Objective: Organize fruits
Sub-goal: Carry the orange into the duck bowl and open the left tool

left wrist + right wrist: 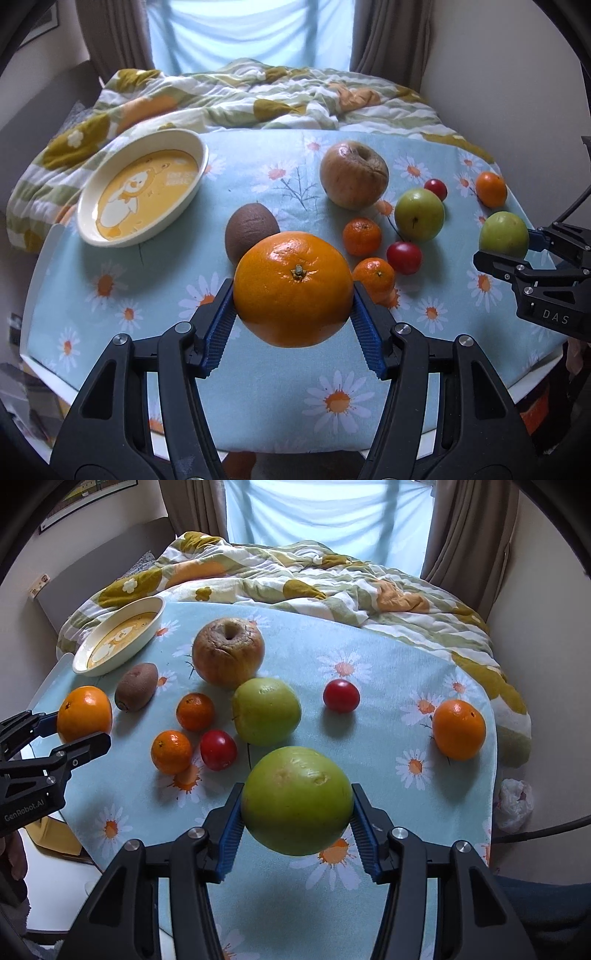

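My left gripper [293,286] is shut on a large orange [293,295], held above the daisy tablecloth [110,314]. My right gripper [297,790] is shut on a green apple [297,801], also lifted off the cloth. Each one shows in the other's view: the right gripper [504,243] with its green apple [503,232], the left gripper [79,725] with its orange [85,712]. On the cloth lie a wrinkled apple [354,175], a kiwi [249,229], a second green apple [419,214], three tangerines [362,236] and two small red fruits [404,257]. A cream oval dish [201,151] stands empty at the far left.
A rumpled flowered quilt [258,96] lies behind the table, below a curtained window. The table's white edge [37,266] runs along the left. A white plastic bag [513,805] lies on the floor at the right.
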`<state>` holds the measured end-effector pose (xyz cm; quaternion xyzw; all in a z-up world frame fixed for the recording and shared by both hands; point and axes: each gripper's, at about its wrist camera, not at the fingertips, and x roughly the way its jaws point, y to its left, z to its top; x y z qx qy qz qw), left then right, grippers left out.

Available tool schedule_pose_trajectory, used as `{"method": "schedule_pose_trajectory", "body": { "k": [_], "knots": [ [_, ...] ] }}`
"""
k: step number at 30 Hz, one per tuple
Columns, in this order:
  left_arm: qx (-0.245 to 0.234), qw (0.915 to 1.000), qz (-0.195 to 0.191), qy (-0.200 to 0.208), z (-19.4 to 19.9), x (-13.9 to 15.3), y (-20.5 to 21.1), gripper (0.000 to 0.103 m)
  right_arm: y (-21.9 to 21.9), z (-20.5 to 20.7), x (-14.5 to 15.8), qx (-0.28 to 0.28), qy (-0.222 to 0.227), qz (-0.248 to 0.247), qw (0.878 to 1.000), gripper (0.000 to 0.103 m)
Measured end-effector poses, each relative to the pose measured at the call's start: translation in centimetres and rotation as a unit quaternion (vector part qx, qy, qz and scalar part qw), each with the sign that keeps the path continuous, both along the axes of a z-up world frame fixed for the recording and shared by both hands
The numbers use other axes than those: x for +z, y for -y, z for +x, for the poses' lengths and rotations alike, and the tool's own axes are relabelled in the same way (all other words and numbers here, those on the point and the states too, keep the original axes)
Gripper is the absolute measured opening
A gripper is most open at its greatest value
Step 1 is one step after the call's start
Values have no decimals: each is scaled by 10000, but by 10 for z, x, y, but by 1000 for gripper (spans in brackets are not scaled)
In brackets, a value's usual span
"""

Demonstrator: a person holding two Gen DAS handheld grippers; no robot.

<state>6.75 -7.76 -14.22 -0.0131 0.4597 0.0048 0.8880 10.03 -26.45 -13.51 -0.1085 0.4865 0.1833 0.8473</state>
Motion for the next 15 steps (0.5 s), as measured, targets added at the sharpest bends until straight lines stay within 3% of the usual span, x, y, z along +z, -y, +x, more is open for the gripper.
{"method": "schedule_pose_trajectory", "body": {
  "k": [8,15],
  "knots": [
    [268,9992,-124,256,4,27,-37,66,-30,3,29,141,153,29,9998,50],
    [259,9991,-133,322,26,41,-94,66,-80,15,45,86,232,141,9996,50]
  ]
}}
